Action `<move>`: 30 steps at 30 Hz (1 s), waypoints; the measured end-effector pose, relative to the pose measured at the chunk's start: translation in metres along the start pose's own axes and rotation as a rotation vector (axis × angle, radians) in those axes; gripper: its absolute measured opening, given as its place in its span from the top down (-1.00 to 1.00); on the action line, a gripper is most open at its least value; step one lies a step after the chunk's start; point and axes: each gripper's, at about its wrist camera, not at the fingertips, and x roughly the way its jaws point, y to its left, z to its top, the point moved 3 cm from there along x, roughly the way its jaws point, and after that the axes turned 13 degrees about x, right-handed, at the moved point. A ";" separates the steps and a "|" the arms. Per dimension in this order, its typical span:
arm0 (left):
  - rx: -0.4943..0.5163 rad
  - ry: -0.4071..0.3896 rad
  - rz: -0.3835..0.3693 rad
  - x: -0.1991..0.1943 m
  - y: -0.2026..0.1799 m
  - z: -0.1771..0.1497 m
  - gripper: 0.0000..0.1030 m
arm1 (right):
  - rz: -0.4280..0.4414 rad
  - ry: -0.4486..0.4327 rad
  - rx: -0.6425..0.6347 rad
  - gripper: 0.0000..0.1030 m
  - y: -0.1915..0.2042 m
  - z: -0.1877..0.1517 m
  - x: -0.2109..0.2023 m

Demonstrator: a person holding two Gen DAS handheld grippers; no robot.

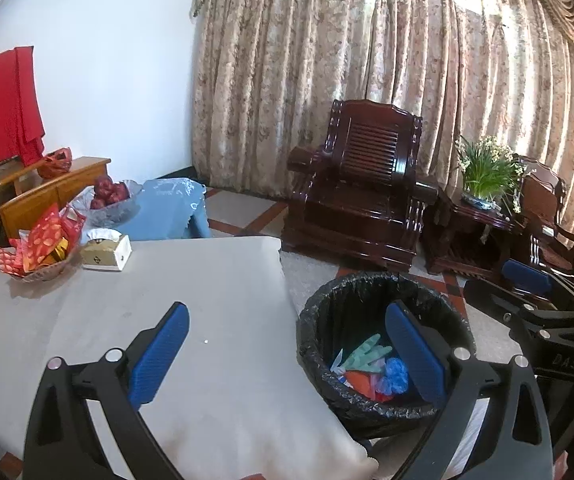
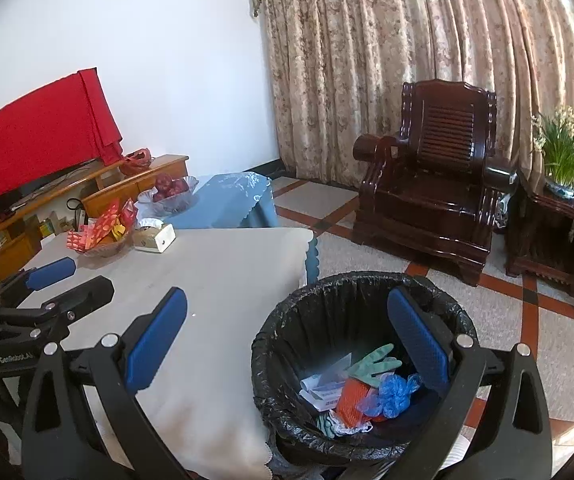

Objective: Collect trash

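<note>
Both the left hand-held gripper (image 1: pixel 287 356) and the right hand-held gripper (image 2: pixel 287 350) are spread wide and hold nothing; the trash (image 2: pixel 361 386), a glove, papers and blue plastic, lies in the black-lined bin (image 2: pixel 311 292) just beside the table (image 1: pixel 207 280); the cloth near the grippers looks bare, so collecting seems nearly done; scan the far end by the tissue box (image 1: pixel 106 253) and snack basket (image 1: pixel 41 256), which are probably not trash; approach any scrap low, then release well inside the rim

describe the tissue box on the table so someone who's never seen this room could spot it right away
Start at the big table under the pale cloth and look to its far left corner. Beside the basket of red wrappers lies the tissue box: the only boxy thing there, white tissue poking out.
</note>
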 end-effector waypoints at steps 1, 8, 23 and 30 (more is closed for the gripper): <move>0.000 -0.003 0.002 -0.002 0.000 0.000 -0.88 | 0.000 -0.002 -0.001 -0.90 0.001 0.001 -0.001; 0.003 -0.023 0.015 -0.011 0.000 0.002 -0.88 | 0.002 -0.009 -0.003 -0.90 0.001 0.000 -0.005; 0.014 -0.035 0.021 -0.019 -0.001 0.004 -0.88 | 0.005 -0.016 -0.006 -0.90 0.004 0.001 -0.010; 0.021 -0.035 0.020 -0.021 0.001 0.006 -0.88 | 0.006 -0.017 -0.005 -0.90 0.004 0.002 -0.011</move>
